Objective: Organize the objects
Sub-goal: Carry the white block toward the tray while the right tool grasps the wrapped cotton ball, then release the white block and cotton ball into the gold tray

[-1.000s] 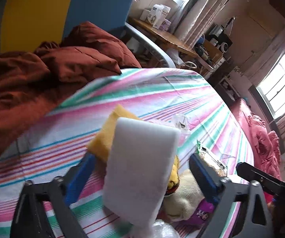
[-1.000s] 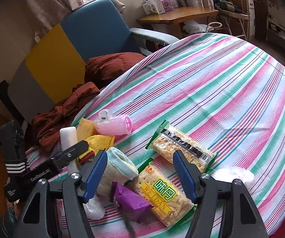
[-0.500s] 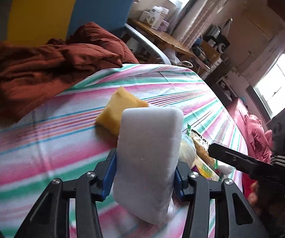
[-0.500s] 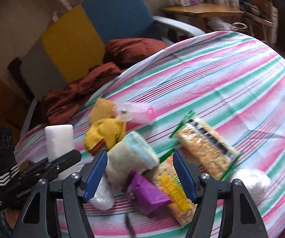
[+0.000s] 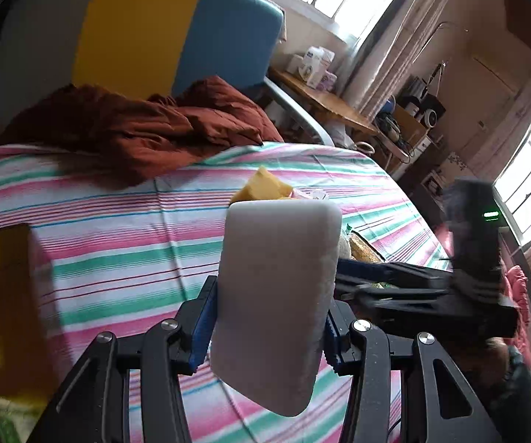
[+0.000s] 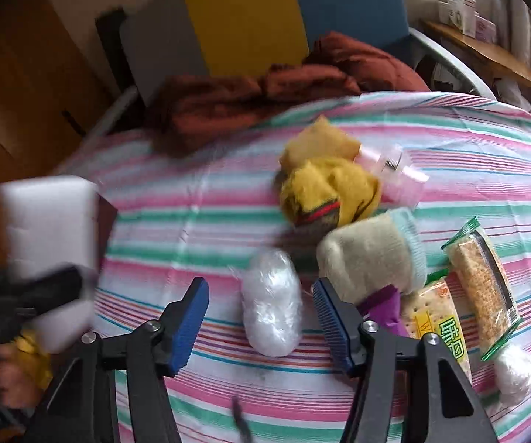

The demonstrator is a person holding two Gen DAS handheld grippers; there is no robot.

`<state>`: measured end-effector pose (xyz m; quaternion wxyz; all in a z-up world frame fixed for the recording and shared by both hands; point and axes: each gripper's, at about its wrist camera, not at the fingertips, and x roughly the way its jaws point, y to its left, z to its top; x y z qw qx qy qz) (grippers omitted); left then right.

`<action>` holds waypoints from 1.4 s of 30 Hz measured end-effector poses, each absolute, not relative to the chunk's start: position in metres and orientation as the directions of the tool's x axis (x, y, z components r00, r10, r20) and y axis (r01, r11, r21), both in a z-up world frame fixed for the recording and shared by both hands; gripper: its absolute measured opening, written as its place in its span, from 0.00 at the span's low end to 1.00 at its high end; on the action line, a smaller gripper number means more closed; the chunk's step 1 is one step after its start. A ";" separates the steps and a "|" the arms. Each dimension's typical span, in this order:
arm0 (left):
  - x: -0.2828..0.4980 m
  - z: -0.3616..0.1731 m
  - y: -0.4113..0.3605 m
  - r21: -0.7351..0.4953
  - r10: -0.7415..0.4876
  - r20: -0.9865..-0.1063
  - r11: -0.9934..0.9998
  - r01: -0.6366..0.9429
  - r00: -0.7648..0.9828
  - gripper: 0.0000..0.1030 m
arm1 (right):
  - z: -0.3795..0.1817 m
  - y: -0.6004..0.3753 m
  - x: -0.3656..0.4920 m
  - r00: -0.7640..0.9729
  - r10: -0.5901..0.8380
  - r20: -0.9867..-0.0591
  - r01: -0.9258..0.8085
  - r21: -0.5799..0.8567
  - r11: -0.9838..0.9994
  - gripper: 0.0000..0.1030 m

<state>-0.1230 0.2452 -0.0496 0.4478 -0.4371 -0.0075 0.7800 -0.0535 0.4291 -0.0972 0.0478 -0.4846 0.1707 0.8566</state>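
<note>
Left gripper (image 5: 269, 326) is clamped on the white sponge (image 5: 276, 295), pinched by its long sides near the bottom so most of it stands clear above the striped tablecloth (image 5: 117, 243); my read is it's being carried off to be sorted. Right gripper (image 6: 261, 319) holds nothing: its jaws have just been closing and straddle the clear plastic wad (image 6: 271, 302) without touching, probably lining up the next pick. Socks (image 6: 324, 192) and cracker packs (image 6: 483, 284) lie bunched to its right.
</note>
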 end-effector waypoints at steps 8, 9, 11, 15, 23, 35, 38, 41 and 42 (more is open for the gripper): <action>-0.099 -0.028 0.208 -0.357 0.697 -0.655 -0.627 -0.693 -0.293 0.48 | -0.119 0.418 -0.067 -0.444 0.018 -0.896 -0.237 0.098 -0.967 0.35; -0.096 -0.026 0.202 -0.353 0.695 -0.653 -0.632 -0.690 -0.302 0.48 | -0.119 0.419 -0.065 -0.447 0.015 -0.895 -0.234 0.101 -0.967 0.34; -0.093 -0.025 0.190 -0.346 0.687 -0.653 -0.644 -0.682 -0.318 0.48 | -0.117 0.420 -0.063 -0.448 0.016 -0.894 -0.226 0.097 -0.969 0.34; -0.087 -0.022 0.159 -0.342 0.670 -0.650 -0.679 -0.649 -0.359 0.48 | -0.104 0.417 -0.057 -0.495 0.016 -0.869 -0.218 0.106 -0.970 0.34; -0.094 -0.032 0.061 -0.357 0.582 -0.667 -0.798 -0.485 -0.466 0.48 | -0.065 0.377 -0.046 -0.595 -0.088 -0.799 -0.152 0.220 -0.964 0.34; -0.106 -0.048 -0.045 -0.276 0.376 -0.691 -0.926 -0.256 -0.617 0.50 | -0.026 0.223 -0.084 -0.612 -0.314 -0.726 0.110 0.316 -0.943 0.34; -0.109 -0.051 -0.056 -0.254 0.334 -0.705 -0.943 -0.217 -0.626 0.54 | -0.025 0.193 -0.099 -0.591 -0.384 -0.709 0.146 0.375 -0.916 0.36; -0.107 -0.054 -0.065 -0.248 0.321 -0.704 -0.947 -0.205 -0.633 0.64 | -0.027 0.170 -0.110 -0.568 -0.444 -0.693 0.154 0.440 -0.885 0.47; -0.105 -0.055 -0.068 -0.245 0.316 -0.705 -0.949 -0.199 -0.635 0.66 | -0.029 0.165 -0.112 -0.560 -0.455 -0.693 0.150 0.455 -0.878 0.47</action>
